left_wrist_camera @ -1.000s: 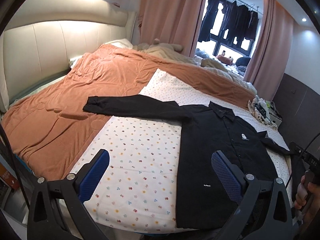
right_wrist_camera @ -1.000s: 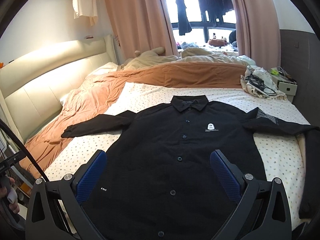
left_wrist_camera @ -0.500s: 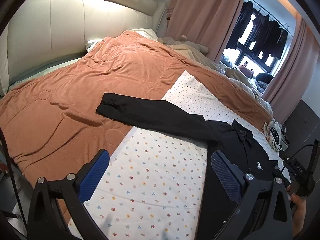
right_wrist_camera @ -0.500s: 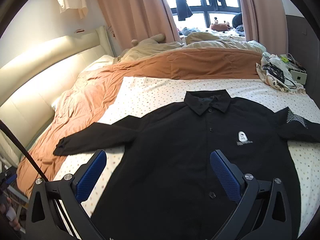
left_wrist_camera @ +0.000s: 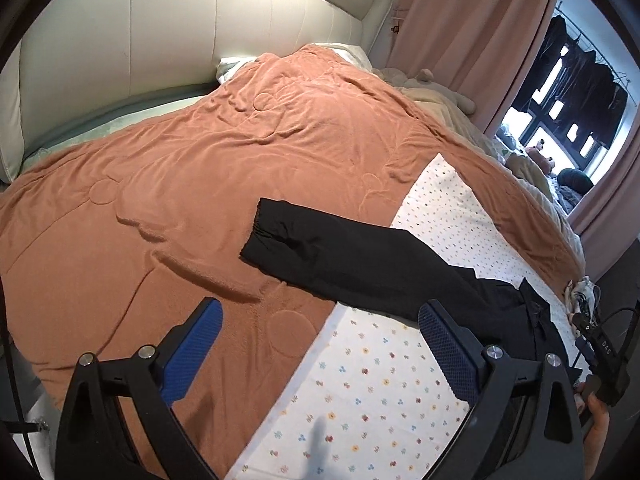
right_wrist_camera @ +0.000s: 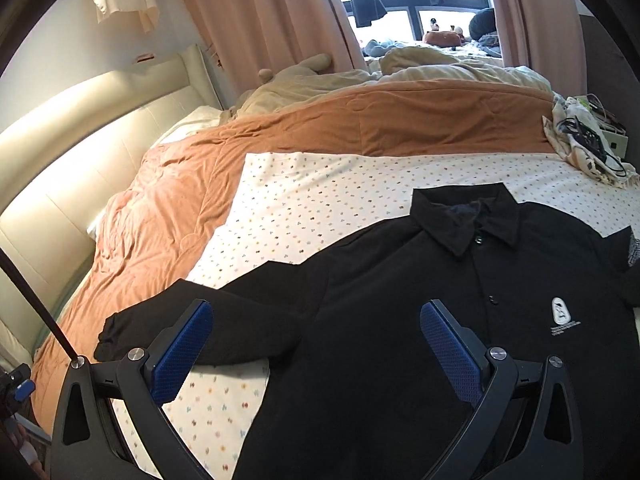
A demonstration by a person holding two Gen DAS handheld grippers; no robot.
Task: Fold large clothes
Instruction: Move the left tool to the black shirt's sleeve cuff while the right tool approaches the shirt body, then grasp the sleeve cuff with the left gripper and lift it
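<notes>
A large black button-up shirt [right_wrist_camera: 400,320] lies flat, front up, on a flower-print sheet [right_wrist_camera: 304,208] on the bed. Its collar [right_wrist_camera: 464,220] points to the far side. One long sleeve [left_wrist_camera: 344,256] stretches left onto the orange blanket [left_wrist_camera: 200,184], cuff [left_wrist_camera: 264,232] at its end. My left gripper [left_wrist_camera: 320,344] is open, hovering just short of that sleeve, nothing between its blue pads. My right gripper [right_wrist_camera: 316,344] is open above the shirt's shoulder and sleeve [right_wrist_camera: 208,328], holding nothing.
A padded cream headboard [left_wrist_camera: 160,40] runs along the left. Beige bedding [right_wrist_camera: 420,68] is piled at the far side by pink curtains [right_wrist_camera: 260,12] and a window. A bundle of cloth and cables [right_wrist_camera: 584,144] sits at the far right corner. A hand [left_wrist_camera: 600,428] shows at right.
Both grippers have swung left and come closer to the bed. The left view now centres on the sleeve's cuff; the right view has shifted from the shirt's front to its left shoulder.
</notes>
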